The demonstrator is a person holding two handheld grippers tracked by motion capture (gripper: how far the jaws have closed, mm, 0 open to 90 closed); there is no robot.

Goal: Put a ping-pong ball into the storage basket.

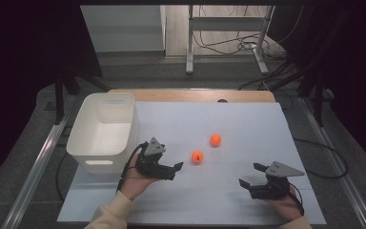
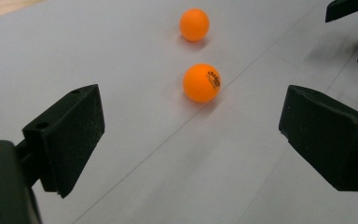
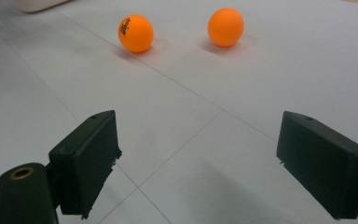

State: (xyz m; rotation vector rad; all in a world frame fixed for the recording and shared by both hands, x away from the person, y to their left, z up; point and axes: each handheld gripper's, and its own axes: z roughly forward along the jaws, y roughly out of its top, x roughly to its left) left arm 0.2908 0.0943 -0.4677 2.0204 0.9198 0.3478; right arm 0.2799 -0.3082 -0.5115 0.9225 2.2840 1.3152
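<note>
The printed ball (image 2: 202, 82) lies near the table's middle, just ahead of the left gripper (image 1: 176, 168), jaws wide open and empty. Judged light, hard, smooth (rolls easily): close across its widest girth. The right gripper (image 1: 250, 175) waits open.

This looks like a lab or test room. A white sheet-covered wooden table (image 1: 190, 95) stands on grey carpet between metal rails (image 1: 38, 162), with a metal-framed desk (image 1: 228, 24) and loose black cables (image 1: 238, 45) behind.
</note>
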